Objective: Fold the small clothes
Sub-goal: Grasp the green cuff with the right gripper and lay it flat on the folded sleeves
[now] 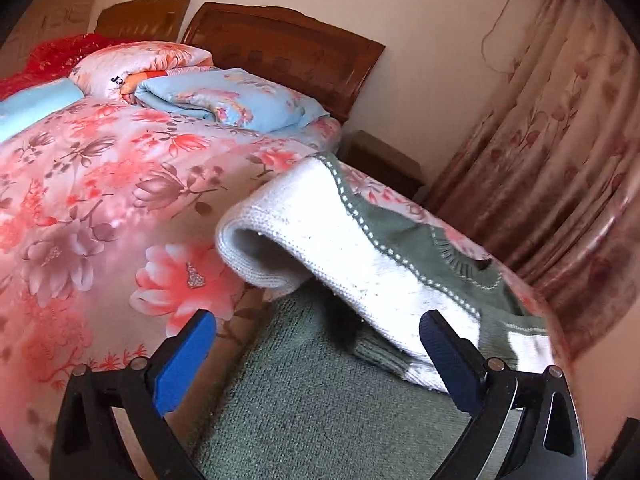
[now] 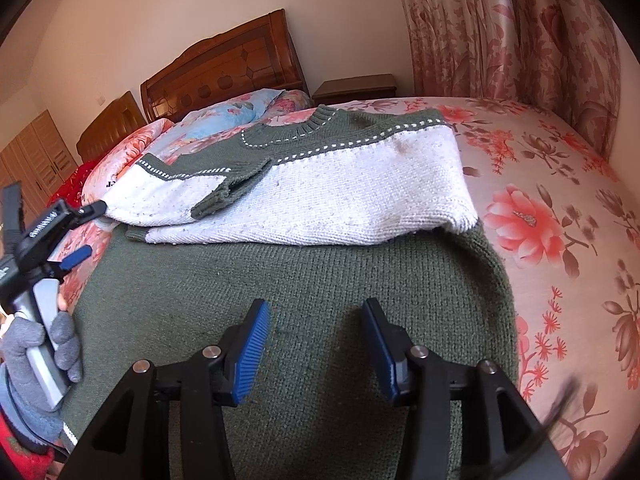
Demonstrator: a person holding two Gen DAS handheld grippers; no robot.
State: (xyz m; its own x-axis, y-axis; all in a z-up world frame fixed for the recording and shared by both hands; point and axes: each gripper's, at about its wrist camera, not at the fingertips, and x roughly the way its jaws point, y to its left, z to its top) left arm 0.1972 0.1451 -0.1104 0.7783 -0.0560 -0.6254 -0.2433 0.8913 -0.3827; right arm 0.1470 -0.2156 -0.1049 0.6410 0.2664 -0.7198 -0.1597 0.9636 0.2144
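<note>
On a bed [image 2: 560, 184] spread with a pink floral quilt, we find the small green-and-white knitted sweater [image 2: 320, 184] lying flat near the bed's edge, its white sleeves [image 2: 360, 200] already crossed over the chest and the plain green lower body [image 2: 280, 280] stretching toward us. Behind it sit folded quilts [image 1: 224, 96] against a carved wooden headboard [image 1: 288, 44]. The step in hand, as we judge it, is bringing the hem up over the sleeves. To do it well, we would pinch both hem corners level, lift together, and lay the hem just below the ribbed collar [image 2: 320, 118] so the sleeves stay trapped and the fold line runs straight. Our left hand-held gripper [image 1: 316, 344] hovers released beside a folded sleeve end [image 1: 272, 248], grasping nothing; our right hand-held gripper [image 2: 316, 348] hangs spread over the green knit, likewise empty.
</note>
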